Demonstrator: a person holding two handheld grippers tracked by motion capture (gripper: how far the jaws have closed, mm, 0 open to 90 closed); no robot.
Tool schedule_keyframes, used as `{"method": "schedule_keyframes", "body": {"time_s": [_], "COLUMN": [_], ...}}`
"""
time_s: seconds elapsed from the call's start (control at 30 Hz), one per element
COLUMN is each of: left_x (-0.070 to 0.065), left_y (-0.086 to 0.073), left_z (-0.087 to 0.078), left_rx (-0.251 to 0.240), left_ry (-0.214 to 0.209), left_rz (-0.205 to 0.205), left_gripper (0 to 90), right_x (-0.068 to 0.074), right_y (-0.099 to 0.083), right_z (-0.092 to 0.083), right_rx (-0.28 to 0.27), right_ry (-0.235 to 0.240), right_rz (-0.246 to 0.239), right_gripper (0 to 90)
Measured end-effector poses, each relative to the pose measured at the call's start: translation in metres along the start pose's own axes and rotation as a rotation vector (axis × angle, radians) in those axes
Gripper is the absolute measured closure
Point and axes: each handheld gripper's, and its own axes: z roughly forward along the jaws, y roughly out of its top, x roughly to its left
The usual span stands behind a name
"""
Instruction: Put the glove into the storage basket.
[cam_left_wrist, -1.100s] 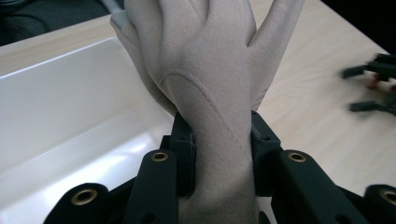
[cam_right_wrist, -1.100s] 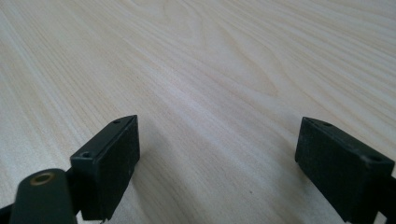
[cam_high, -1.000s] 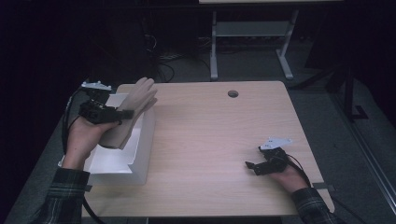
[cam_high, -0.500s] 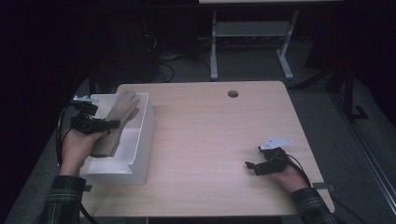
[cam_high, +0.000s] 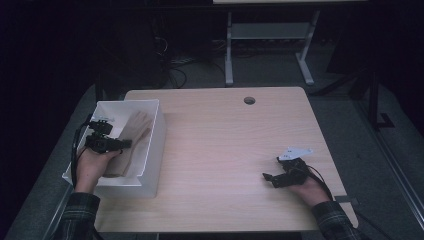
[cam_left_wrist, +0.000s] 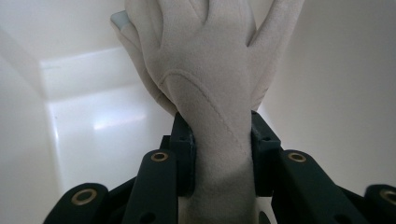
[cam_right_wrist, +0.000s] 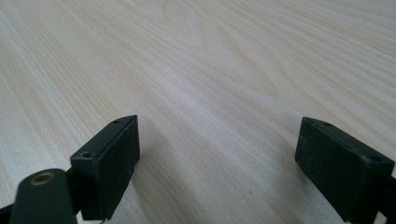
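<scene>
Two black jaws of the left gripper (cam_left_wrist: 222, 144) clamped on the wrist of a beige glove (cam_left_wrist: 210, 70), pads pressed into the fabric on both sides. Glove fingers fanned upward and away from the jaws in the left gripper view, one pale grey fingertip patch at upper left. White walls close on either side and behind, smooth and glossy.

Seen from the high view: left gripper (cam_high: 120, 144) inside the white bin (cam_high: 155, 145), held by the left hand (cam_high: 92, 167) near the bin's near end. Glove (cam_high: 132, 135) stretched lengthwise along the bin, fingers toward the far end, cuff end at the jaws. Whether touching the bin floor, cannot tell. Bin standing at the left edge of the wooden table (cam_high: 225, 140), partly over the table's side.

Well apart, at the right near corner of the table: right gripper (cam_high: 270, 177) in the right hand (cam_high: 305, 187), low over the wood, jaws spread wide with nothing between them, bare grain visible in the gap in the right gripper view (cam_right_wrist: 217, 154). Small round hole (cam_high: 249, 100) near the table's far edge.
</scene>
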Motion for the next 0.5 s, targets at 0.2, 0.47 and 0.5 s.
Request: {"method": "schedule_keyframes", "body": {"time_s": [0.2, 0.47, 0.5], "left_x": [0.002, 0.007, 0.008], "left_y": [-0.007, -0.013, -0.014], "left_z": [0.018, 0.038, 0.040], "left_rx": [0.036, 0.085, 0.094], "left_ry": [-0.004, -0.005, -0.006], "left_rz": [-0.005, -0.003, 0.001], "left_gripper": [68.5, 66.9, 66.1], "right_x": [0.000, 0.000, 0.000], "right_y": [0.000, 0.000, 0.000], "right_z": [0.000, 0.000, 0.000], "right_rx": [0.000, 0.000, 0.000], "right_ry": [0.000, 0.000, 0.000], "right_rz": [0.000, 0.000, 0.000], "right_gripper": [13.2, 13.2, 13.2]}}
